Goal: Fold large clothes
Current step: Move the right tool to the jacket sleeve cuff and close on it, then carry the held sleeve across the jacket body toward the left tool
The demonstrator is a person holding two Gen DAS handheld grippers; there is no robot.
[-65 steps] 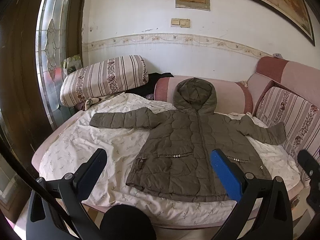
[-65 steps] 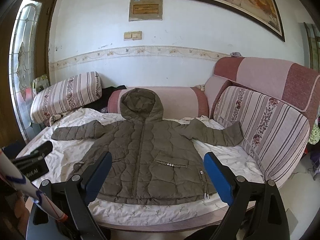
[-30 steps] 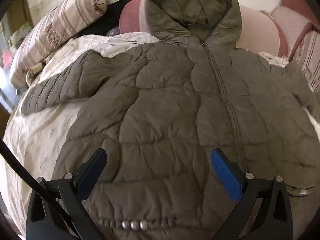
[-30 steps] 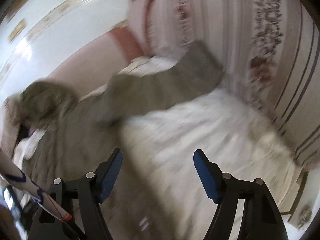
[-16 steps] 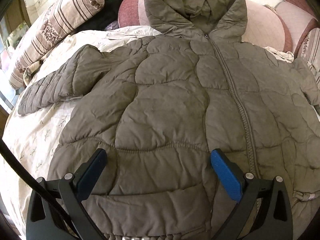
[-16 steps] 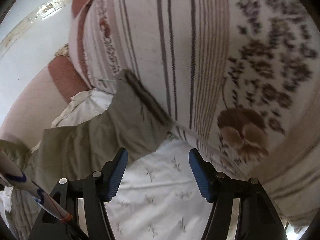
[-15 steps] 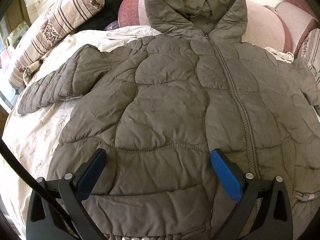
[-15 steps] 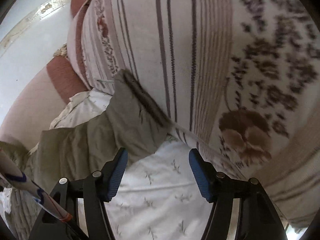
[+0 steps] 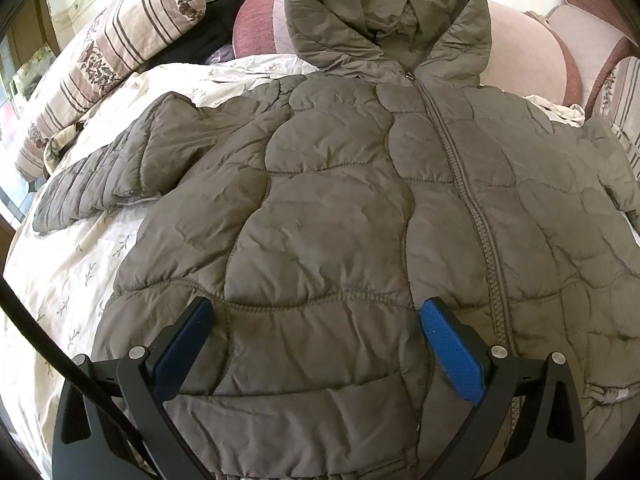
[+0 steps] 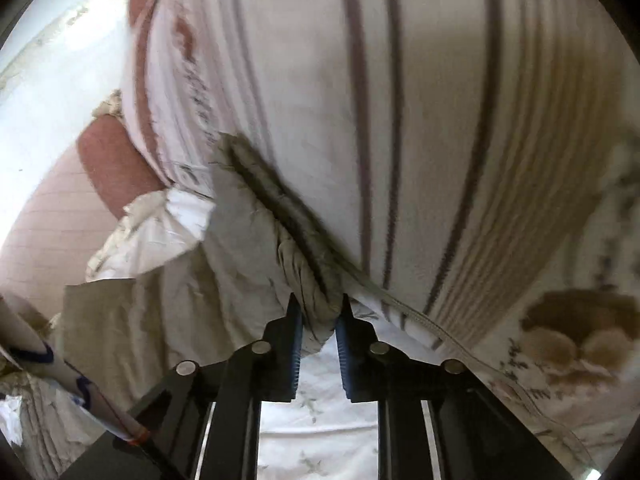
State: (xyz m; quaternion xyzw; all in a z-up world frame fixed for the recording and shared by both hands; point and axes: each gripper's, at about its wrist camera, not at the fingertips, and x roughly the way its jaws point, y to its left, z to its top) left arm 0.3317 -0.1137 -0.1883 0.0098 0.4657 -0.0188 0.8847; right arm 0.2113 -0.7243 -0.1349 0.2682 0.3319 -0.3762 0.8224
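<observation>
An olive quilted hooded jacket (image 9: 340, 208) lies front up and zipped on the bed, sleeves spread out, hood propped on a pink bolster. My left gripper (image 9: 316, 312) is open and hovers low over the jacket's left front panel, holding nothing. My right gripper (image 10: 318, 312) is shut on the cuff of the jacket's right sleeve (image 10: 312, 280), pinched between the blue pads right against the striped cushion. The rest of that sleeve (image 10: 160, 280) runs off to the left.
The bed has a cream floral sheet (image 9: 68, 280). A striped bolster (image 9: 116, 52) lies at the back left and a pink bolster (image 9: 524, 52) behind the hood. A large striped floral cushion (image 10: 440, 120) stands close against the right gripper.
My right gripper has moved in to the sleeve cuff at the cushion and shut on it. My left gripper has stayed open over the jacket, barely moving.
</observation>
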